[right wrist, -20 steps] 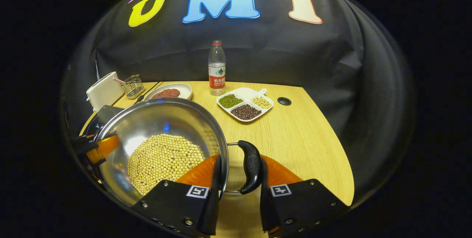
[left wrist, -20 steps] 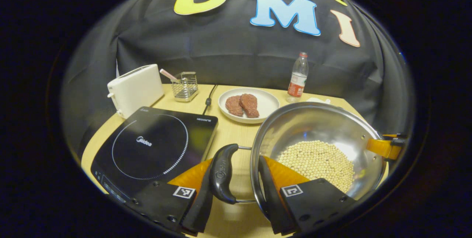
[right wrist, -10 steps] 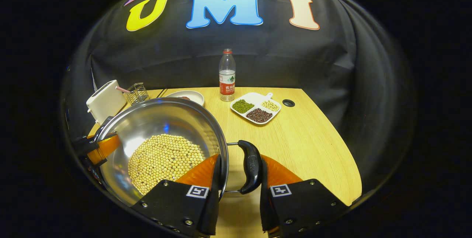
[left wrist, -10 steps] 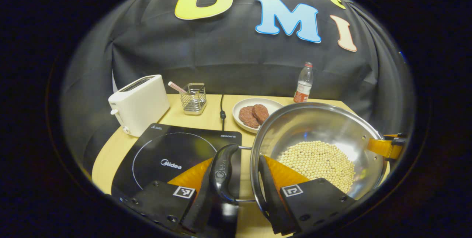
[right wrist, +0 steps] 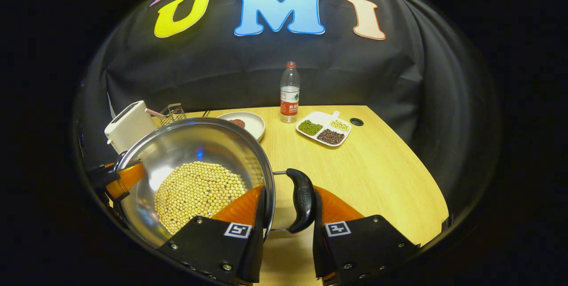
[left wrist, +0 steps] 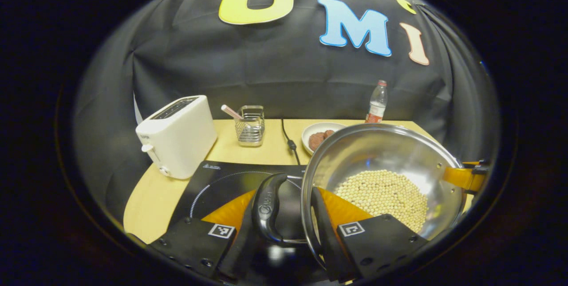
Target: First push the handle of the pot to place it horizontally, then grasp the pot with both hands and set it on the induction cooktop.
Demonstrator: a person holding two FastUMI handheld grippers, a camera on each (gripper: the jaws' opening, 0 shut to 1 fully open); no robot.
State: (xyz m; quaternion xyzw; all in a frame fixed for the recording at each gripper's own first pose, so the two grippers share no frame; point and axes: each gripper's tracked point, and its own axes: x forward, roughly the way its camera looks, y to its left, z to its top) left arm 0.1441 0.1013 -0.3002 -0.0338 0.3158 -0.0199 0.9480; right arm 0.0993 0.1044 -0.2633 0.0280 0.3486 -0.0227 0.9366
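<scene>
A steel pot [left wrist: 377,153] holding soybeans [left wrist: 381,193] hangs between both grippers, above the table. My left gripper [left wrist: 284,233] is shut on the pot's black left handle [left wrist: 266,206], one finger outside the handle and one inside the pot wall. In the right gripper view the pot [right wrist: 191,144] sits at lower left, and my right gripper [right wrist: 287,228] is shut on its right handle [right wrist: 301,199] the same way. The black induction cooktop [left wrist: 222,184] lies under the left handle and the pot's left edge. Each gripper shows at the pot's far rim in the other's view.
A white toaster [left wrist: 177,135] stands left of the cooktop, a wire holder [left wrist: 250,124] and a power cable [left wrist: 288,139] behind it. A plate of meat [right wrist: 248,122], a water bottle [right wrist: 289,93] and a divided dish of beans [right wrist: 324,128] sit at the back.
Both grippers have carried the pot leftward; the cooktop has slid from left of the pot to beneath its left handle. Both grips are unchanged.
</scene>
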